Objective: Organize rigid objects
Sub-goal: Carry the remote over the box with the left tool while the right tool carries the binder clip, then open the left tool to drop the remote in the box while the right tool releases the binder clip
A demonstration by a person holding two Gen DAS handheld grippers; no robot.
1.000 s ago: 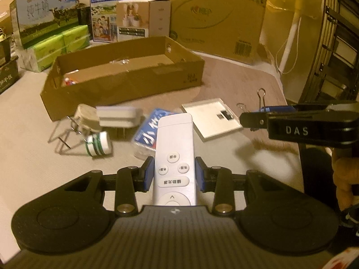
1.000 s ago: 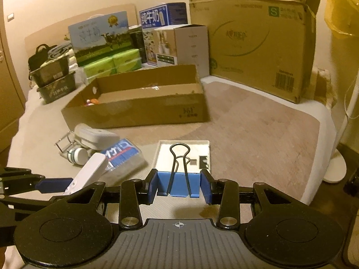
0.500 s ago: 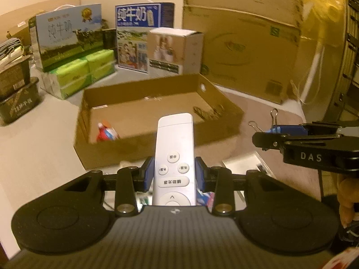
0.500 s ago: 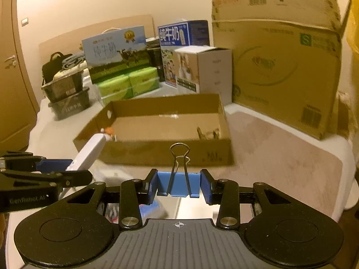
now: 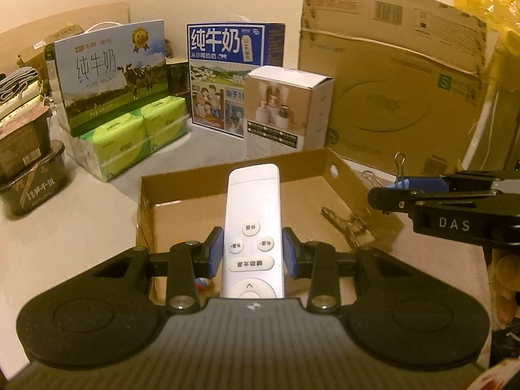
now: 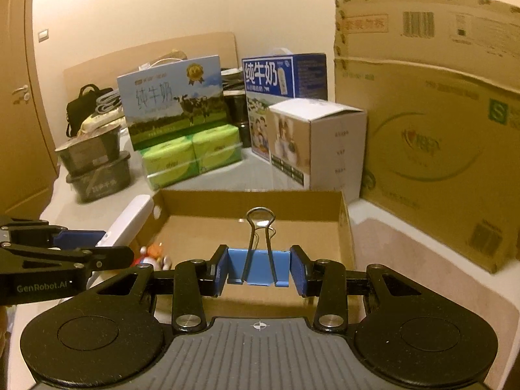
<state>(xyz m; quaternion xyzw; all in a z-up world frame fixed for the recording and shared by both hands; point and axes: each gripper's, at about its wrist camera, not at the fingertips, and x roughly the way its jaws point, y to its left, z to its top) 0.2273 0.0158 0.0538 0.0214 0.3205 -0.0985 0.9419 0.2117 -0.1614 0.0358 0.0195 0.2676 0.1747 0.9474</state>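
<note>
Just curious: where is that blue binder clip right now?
The blue binder clip sits clamped in the right gripper, held above the open cardboard tray, beside the white remote control.

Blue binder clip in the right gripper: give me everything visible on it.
The binder clip has a blue body that looks like painted metal and two silver wire handles. The right gripper is shut on it, blue pads pressing its two sides. One handle stands up and away from the gripper; the left wrist view shows the other folded out sideways. It hangs above the near part of the open cardboard tray, touching nothing but the pads.
</note>
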